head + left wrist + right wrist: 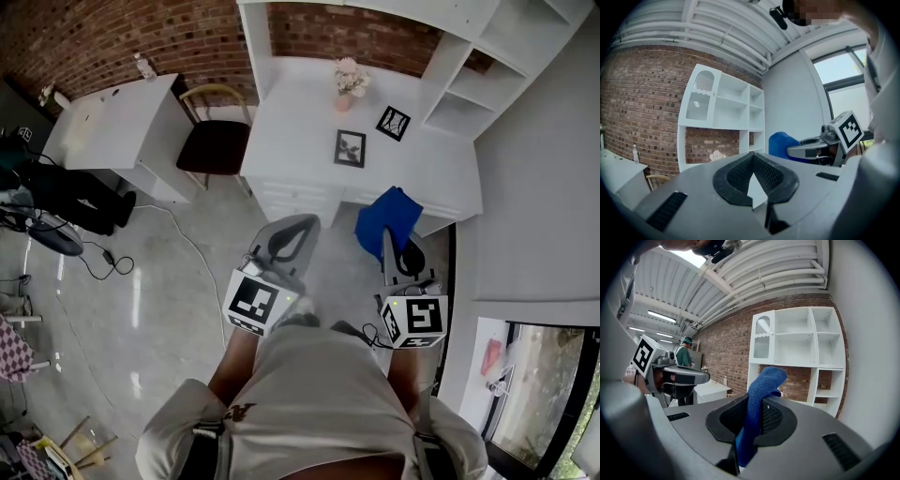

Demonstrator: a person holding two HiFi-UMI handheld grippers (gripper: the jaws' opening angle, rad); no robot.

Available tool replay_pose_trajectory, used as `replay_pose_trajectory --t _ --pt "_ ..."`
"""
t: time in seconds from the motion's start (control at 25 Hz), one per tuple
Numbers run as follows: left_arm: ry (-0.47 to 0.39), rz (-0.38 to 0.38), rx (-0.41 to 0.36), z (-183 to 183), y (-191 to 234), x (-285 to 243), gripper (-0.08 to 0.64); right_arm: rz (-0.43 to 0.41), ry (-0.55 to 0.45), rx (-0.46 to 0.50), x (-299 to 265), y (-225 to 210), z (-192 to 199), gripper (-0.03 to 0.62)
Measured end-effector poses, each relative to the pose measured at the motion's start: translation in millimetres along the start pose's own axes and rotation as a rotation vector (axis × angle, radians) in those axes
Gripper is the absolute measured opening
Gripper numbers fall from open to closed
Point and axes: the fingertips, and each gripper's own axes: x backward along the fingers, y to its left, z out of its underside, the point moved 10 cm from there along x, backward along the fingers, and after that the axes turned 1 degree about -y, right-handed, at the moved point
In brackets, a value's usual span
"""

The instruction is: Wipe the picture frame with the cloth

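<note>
Cloth (pixel 765 380) soft, limp, pinched in right gripper (pixel 751 420); left gripper (pixel 754 178) jaws together, empty; far picture frame (pixel 350 148) probably light; brace its edge.

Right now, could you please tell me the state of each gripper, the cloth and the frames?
Left gripper: jaws shut, empty.
Right gripper: jaws shut on the cloth.
Cloth: clamped, bunched.
Near frame: on the desk, untouched.
Far frame: on the desk, askew, untouched.
</note>
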Motion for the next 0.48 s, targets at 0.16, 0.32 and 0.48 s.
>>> replay_pose_trajectory --t 0.16,0.32,0.48 --pt "-0.003 0.012 0.002 1.8 15.8 -6.7 0.002 0.018 0.006 -0.001 -11.3 2.4 -0.3 0.032" --pt "-0.004 0.022 0.014 3.0 25.0 -14.1 0.002 0.032 0.023 0.001 -19.0 -0.5 -0.1 0.033" --pt "0.003 0.032 0.019 3.5 32.5 -23.7 0.002 0.04 0.027 -0.001 -28.6 -4.1 -0.7 0.034"
